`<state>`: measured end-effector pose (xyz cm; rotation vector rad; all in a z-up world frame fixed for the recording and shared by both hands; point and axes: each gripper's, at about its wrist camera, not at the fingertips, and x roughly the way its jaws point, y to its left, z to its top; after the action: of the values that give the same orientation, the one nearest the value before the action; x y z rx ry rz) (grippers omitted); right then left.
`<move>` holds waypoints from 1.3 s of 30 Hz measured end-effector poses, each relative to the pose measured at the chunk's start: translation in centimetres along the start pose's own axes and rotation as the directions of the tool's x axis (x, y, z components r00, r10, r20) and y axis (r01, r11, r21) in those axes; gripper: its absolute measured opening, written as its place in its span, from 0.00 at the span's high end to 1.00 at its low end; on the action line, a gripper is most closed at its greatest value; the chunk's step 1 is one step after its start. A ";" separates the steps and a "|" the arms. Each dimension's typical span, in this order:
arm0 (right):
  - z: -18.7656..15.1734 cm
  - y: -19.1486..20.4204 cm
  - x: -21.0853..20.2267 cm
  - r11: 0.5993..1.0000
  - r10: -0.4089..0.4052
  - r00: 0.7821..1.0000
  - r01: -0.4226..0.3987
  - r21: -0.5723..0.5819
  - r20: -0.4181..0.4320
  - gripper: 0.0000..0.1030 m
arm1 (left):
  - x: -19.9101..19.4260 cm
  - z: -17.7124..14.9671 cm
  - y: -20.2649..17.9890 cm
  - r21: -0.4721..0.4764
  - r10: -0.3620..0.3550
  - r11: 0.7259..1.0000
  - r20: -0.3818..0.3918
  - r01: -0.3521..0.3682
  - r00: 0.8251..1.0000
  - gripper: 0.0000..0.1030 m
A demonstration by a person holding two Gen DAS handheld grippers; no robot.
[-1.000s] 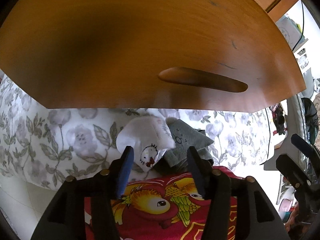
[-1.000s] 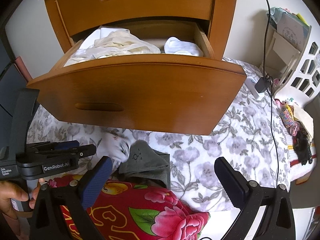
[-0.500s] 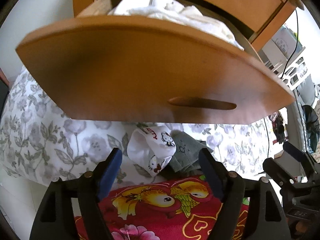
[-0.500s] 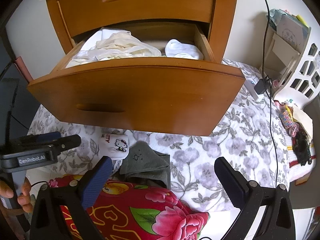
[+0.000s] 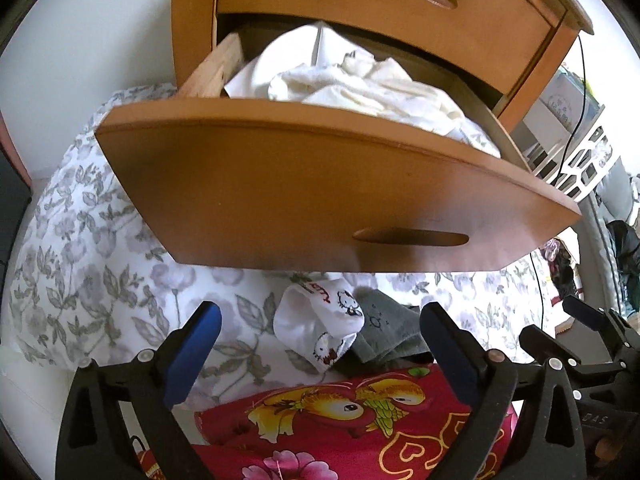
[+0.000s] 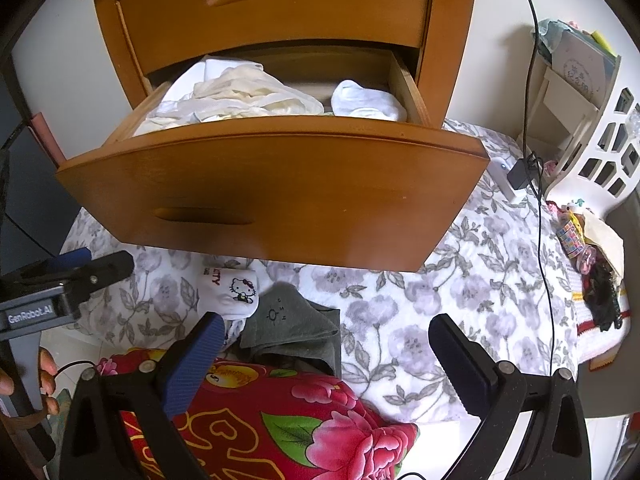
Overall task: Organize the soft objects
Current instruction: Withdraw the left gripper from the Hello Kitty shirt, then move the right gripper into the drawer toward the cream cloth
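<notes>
A white cartoon-cat sock (image 5: 320,324) (image 6: 234,290) lies on the flowered sheet, touching a grey sock (image 5: 384,332) (image 6: 292,328) on its right. My left gripper (image 5: 320,314) hovers above them, its jaws still opening; the pads touch nothing. It also shows at the left edge (image 6: 80,264) of the right wrist view. My right gripper (image 6: 326,324) stands open over the grey sock and holds nothing. Behind the socks hangs the pulled-out wooden drawer (image 5: 320,184) (image 6: 280,200), holding crumpled white cloths (image 5: 360,84) (image 6: 240,96) and a white sock bundle (image 6: 366,100).
A red flowered cloth (image 5: 360,420) (image 6: 280,420) lies right under both grippers. The upper drawer (image 6: 280,0) is shut. A white basket (image 6: 600,152), a black cable and a charger (image 6: 520,168) stand at the right. The sheet (image 6: 460,280) spreads to the right of the socks.
My left gripper has risen and tipped up, its jaws spreading wider. The white sock now lies farther from the pads, and the drawer's contents have come into view. The right gripper has stayed still.
</notes>
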<state>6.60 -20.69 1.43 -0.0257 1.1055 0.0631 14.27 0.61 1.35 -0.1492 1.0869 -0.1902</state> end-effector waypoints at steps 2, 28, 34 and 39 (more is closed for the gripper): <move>0.0 0.1 0.0 1.000 0.001 1.000 -0.001 -0.004 -0.002 0.00 | -0.2 0.0 -0.1 0.011 0.000 1.000 0.015 0.000 1.000 0.03; 6.1 0.2 -6.8 0.996 0.003 0.970 0.018 -0.084 0.242 0.00 | -4.1 0.9 0.5 0.037 -0.023 0.999 0.233 0.015 0.972 0.03; 8.2 0.8 -8.1 0.993 0.014 0.956 0.022 -0.120 0.292 0.00 | -4.5 1.2 1.2 0.021 -0.030 0.999 0.253 0.026 0.967 0.03; 9.9 1.3 -8.6 0.988 0.029 0.949 0.021 -0.155 0.313 0.00 | -4.9 1.2 1.5 0.022 -0.044 0.999 0.273 0.040 0.961 0.03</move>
<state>11.46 -19.21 13.60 -0.1497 0.7782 0.1531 13.27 3.18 5.87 -0.1788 0.8073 -0.2096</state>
